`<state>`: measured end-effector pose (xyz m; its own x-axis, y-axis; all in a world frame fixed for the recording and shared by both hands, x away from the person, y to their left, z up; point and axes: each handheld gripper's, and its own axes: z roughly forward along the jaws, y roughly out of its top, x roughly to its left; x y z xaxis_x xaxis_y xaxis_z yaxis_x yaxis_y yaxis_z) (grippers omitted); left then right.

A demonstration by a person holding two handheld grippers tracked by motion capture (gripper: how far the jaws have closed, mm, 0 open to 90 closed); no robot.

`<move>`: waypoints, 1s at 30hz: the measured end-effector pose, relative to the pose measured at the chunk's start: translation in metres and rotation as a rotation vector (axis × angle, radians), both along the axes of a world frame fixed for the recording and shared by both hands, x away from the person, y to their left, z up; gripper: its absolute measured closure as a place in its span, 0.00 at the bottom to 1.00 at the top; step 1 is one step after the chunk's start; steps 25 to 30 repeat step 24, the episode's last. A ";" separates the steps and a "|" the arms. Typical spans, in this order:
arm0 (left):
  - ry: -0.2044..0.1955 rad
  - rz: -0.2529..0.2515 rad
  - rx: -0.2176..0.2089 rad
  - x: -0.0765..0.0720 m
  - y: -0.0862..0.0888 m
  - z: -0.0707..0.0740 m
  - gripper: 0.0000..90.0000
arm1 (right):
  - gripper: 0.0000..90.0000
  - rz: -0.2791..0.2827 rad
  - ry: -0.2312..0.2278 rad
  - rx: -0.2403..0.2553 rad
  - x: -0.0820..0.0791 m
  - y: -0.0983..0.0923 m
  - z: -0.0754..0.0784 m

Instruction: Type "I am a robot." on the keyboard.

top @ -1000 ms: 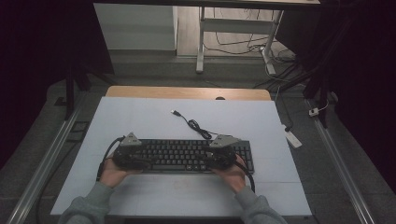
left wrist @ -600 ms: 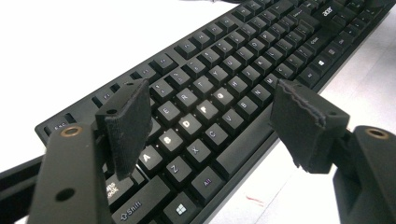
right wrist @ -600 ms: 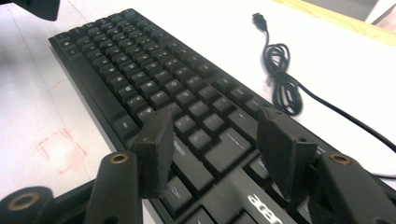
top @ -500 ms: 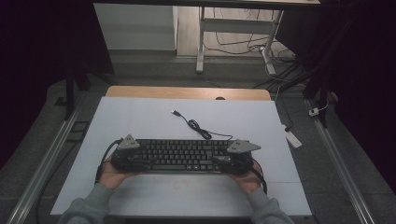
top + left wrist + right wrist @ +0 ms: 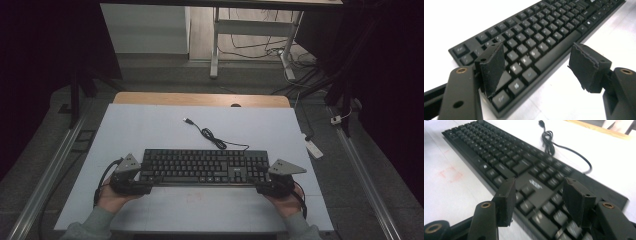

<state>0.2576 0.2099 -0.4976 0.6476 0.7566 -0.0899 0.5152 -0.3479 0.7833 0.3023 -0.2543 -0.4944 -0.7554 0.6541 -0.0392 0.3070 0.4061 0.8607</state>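
Observation:
A black keyboard [image 5: 202, 167] lies flat across the near middle of the white table, its cable [image 5: 212, 136] coiled behind it and ending in a USB plug [image 5: 187, 121]. My left gripper [image 5: 139, 186] is at the keyboard's left front corner. In the left gripper view it [image 5: 536, 67] is open, one jaw over the corner keys [image 5: 516, 85] and the other over bare table in front. My right gripper [image 5: 263, 187] is at the keyboard's right front corner. In the right gripper view it [image 5: 539, 197] stands open above the rightmost keys [image 5: 544, 208], holding nothing.
The white table top [image 5: 150, 125] ends in a wooden strip [image 5: 200, 99] at the back. Metal rails [image 5: 50, 170] run along both sides. A white power strip [image 5: 314, 148] lies on the floor at the right. A faint red mark [image 5: 449, 173] stains the table.
Both grippers have slid outward along the keyboard and back toward the person. The right one moved farther, from over the keys to the right end. The keyboard has stayed in place.

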 end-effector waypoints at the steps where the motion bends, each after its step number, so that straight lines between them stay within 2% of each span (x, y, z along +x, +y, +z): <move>1: -0.001 0.000 0.000 -0.002 0.002 -0.001 0.32 | 0.49 -0.001 -0.006 -0.004 -0.002 -0.004 -0.001; 3: -0.004 0.004 0.000 -0.006 0.005 -0.002 0.32 | 0.49 -0.012 -0.009 -0.017 -0.005 -0.012 -0.002; 10: -0.002 0.019 -0.012 -0.009 0.012 -0.006 0.32 | 0.49 -0.034 0.003 -0.005 -0.008 -0.028 -0.007; 30: -0.005 0.008 -0.001 -0.008 0.010 -0.006 0.31 | 0.49 -0.019 -0.003 -0.005 -0.007 -0.028 -0.007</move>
